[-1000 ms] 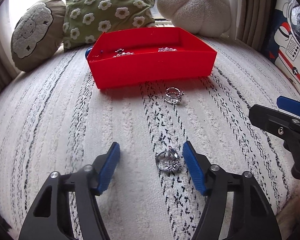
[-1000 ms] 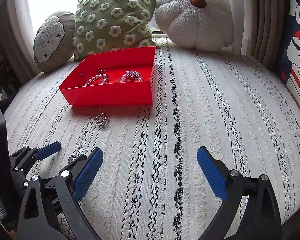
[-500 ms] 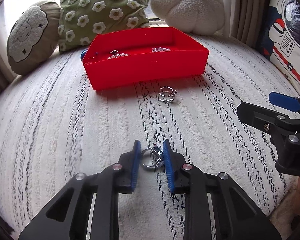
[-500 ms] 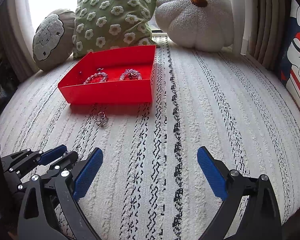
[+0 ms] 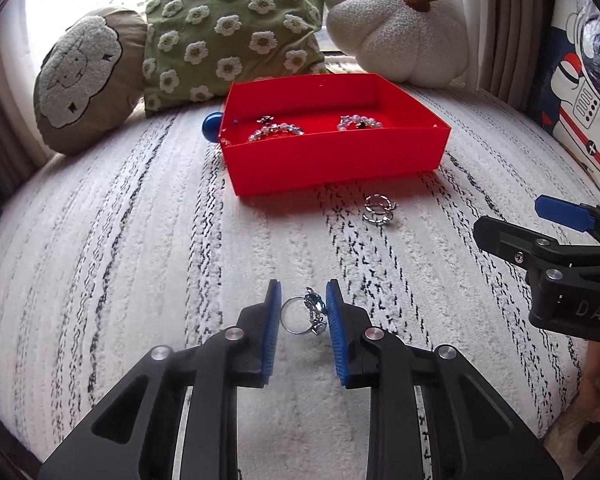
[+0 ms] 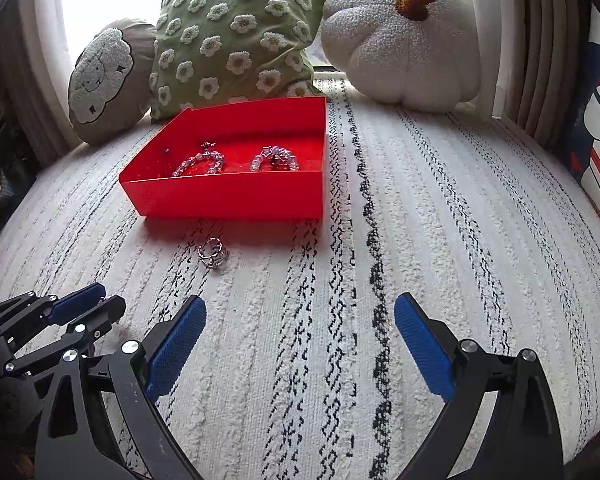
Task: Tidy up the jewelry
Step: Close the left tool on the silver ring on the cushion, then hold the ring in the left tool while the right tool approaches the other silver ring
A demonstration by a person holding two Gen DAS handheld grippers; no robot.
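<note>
Silver gemstone ring (image 5: 306,316) pinched in the left claw (image 5: 303,312), lifted just above the striped rug (image 5: 140,260). Right claw (image 6: 300,344) gapes wide, idle. Step: carry. Next, presumably: release over the red tray (image 5: 340,164); a second ring (image 5: 378,209) remains.

Daylight from window (image 6: 112,4) behind — blown-out glare | soft shadow under red tray (image 6: 228,196) | fisheye-bent, dark-vignetted edges
</note>
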